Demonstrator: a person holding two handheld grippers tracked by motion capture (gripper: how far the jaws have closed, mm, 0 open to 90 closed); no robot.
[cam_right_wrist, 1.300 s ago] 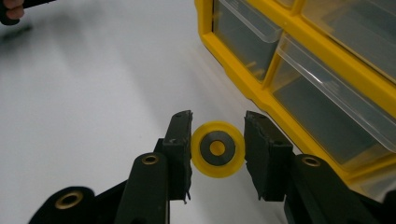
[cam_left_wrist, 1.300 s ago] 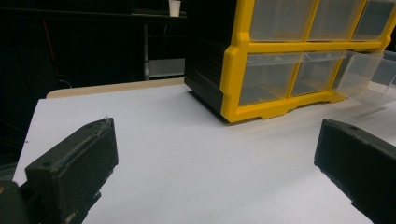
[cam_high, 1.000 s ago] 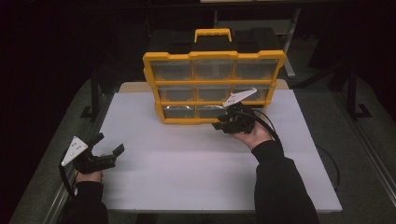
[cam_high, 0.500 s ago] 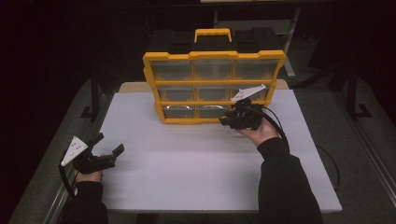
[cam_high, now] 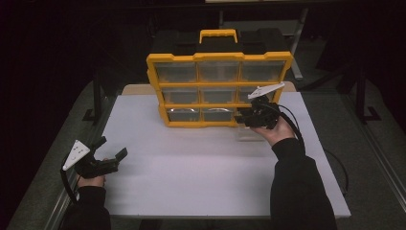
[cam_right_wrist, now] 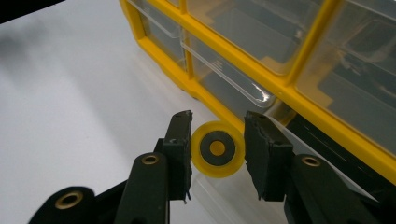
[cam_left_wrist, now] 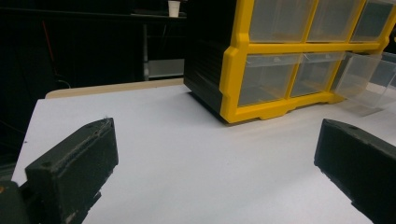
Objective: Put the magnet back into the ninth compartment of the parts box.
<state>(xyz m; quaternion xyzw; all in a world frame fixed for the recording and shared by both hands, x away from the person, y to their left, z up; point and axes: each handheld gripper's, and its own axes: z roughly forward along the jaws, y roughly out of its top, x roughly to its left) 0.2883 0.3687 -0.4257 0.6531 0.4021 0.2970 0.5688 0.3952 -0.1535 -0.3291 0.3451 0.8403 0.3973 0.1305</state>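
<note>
Yellow-framed organizer [cam_high: 219, 88] with clear drawers stands upright at the back of the white counter [cam_high: 191, 167], black body behind, yellow carry handle [cam_high: 218, 35] on top. Three rows of three drawers. The bottom-right clear drawer [cam_high: 249, 132] is pulled out onto the counter in front of its slot; in the left gripper view it juts out past the frame [cam_left_wrist: 369, 84].

Right gripper [cam_high: 242, 117] is at that bottom-right corner, held in the person's right hand [cam_high: 273, 134], cable looping off behind it. In the right gripper view its jaws stand a little apart on either side of a small yellow wheel [cam_right_wrist: 217, 149] with a dark ring and yellow hub. Pads look just off the wheel's sides, not pressing, though contact is hard to judge from this angle. Wheel sits low beside the organizer's yellow bottom rail, seemingly in the pulled-out drawer.

Left gripper [cam_high: 111, 147] is well apart from the organizer, near the counter's front-left edge, in the left hand [cam_high: 91, 179]. Jaws wide apart, holding nothing, pointing across the counter toward the organizer. A white cup [cam_left_wrist: 173, 8] sits on a dark shelf far behind.
</note>
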